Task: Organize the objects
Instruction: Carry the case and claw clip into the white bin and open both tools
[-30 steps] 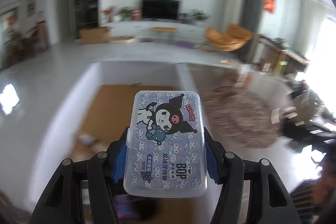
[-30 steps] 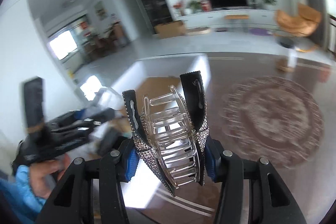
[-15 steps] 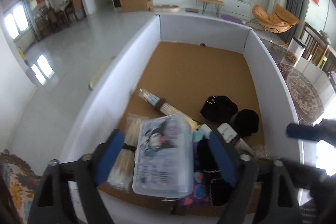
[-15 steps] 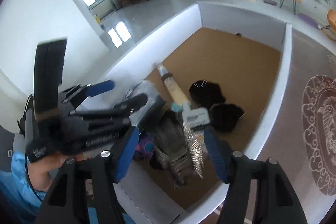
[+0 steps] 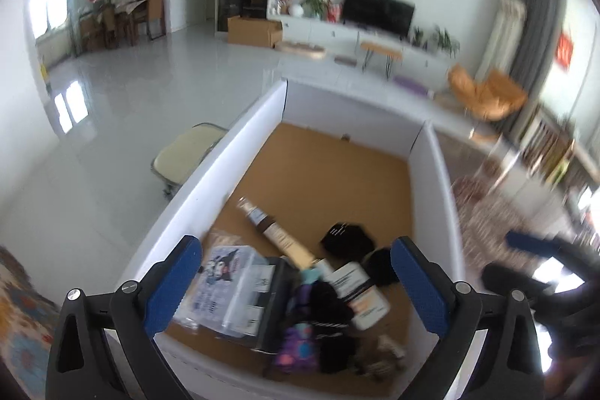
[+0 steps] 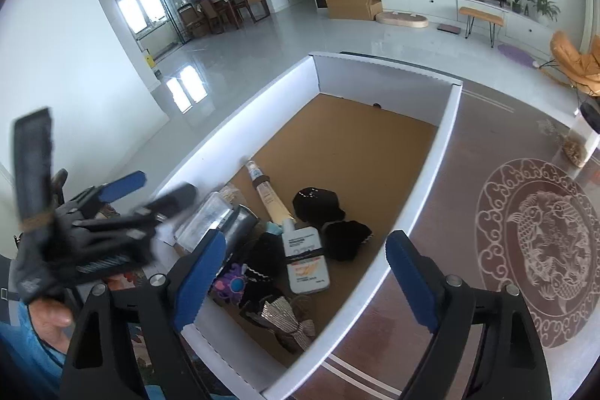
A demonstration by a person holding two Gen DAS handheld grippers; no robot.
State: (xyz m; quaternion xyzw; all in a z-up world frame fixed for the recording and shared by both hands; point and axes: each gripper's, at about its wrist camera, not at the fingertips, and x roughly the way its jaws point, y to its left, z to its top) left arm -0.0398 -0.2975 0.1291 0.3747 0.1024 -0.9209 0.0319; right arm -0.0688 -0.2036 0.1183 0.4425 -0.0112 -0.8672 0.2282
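Both claws hang over the near end of the white box (image 6: 210, 171), and each is opening with nothing between its pads. Under the left claw (image 5: 296, 282), toward its left pad, the clear cartoon case (image 5: 225, 282) lies flat in the box, its long axis running away from the claw. Just below the right claw (image 6: 305, 276), the glittery hair clip (image 6: 287, 319) rests on the cardboard floor by the near wall, lying roughly crosswise to that claw. Both items look delivered. The far half of the box is bare, so more sorting may remain; what lies outside cannot be seen.
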